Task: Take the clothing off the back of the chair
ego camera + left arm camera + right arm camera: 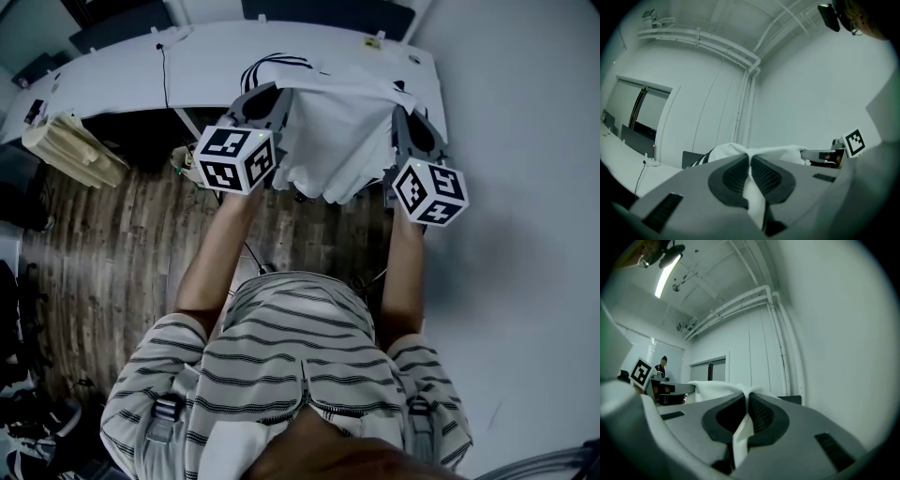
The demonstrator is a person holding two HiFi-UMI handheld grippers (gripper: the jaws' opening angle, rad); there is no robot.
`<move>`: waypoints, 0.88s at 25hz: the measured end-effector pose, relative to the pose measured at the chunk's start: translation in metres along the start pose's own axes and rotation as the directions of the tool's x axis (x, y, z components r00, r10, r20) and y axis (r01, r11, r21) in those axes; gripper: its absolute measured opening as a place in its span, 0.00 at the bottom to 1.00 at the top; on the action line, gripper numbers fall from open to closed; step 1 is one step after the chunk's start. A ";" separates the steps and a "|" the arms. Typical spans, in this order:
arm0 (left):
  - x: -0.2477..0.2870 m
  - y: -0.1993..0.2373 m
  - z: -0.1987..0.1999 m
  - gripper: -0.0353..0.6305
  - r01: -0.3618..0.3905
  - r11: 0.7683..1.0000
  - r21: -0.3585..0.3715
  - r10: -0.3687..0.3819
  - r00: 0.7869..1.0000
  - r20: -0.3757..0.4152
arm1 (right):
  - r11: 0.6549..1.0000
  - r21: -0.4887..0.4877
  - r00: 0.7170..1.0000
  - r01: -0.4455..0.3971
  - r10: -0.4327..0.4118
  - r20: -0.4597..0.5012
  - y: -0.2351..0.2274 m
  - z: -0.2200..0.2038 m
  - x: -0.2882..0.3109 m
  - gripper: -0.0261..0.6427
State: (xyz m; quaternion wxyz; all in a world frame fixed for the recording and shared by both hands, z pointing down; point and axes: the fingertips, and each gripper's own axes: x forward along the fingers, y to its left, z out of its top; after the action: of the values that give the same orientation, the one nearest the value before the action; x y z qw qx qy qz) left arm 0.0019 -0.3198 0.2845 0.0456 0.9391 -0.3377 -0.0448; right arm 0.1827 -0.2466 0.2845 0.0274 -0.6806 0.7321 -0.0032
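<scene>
Clamped on the shirt at both ends: pinched fully together on a fold of white cloth in the left claw, and just the same in the right claw. Looking along each claw, only a thin strip of fabric squeezed between the ribbed pads, nothing else caught.

Held up in the air and stretched straight across from left claw to right claw, long axis side to side between them, the rest hanging below. Over the wooden floor, on the near side of the white worktop. No chair to be made out anywhere, so judged already clear of its back.

Neither hand nearer, with an equal share of the cloth in each. Hence a need to move the two together, to avoid dragging or bunching it.

Black-striped toward the left claw's end. No brand, label or readable writing found on the cloth. Only black-and-white square patterns on the cube behind each claw, not lettering.
</scene>
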 end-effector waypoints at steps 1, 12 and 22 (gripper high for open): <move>-0.002 -0.001 0.001 0.10 0.002 1.000 -0.004 -0.002 1.000 0.003 | 1.000 0.002 1.000 -0.002 0.002 0.001 0.002 0.000 -0.002 0.08; -0.019 -0.017 -0.008 0.10 0.012 1.000 -0.018 -0.012 1.000 -0.004 | 1.000 0.014 1.000 -0.009 0.009 -0.003 0.005 -0.010 -0.024 0.08; -0.028 -0.023 -0.018 0.10 0.019 0.998 -0.062 -0.020 1.000 -0.012 | 1.000 0.025 1.000 -0.008 0.008 -0.020 0.008 -0.021 -0.036 0.08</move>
State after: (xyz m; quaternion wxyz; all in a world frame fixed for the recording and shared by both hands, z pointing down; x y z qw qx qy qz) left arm -0.0028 -0.2834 0.3009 0.0762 0.9407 -0.3268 -0.0498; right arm 0.1759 -0.2109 0.3067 0.0286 -0.6773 0.7349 -0.0191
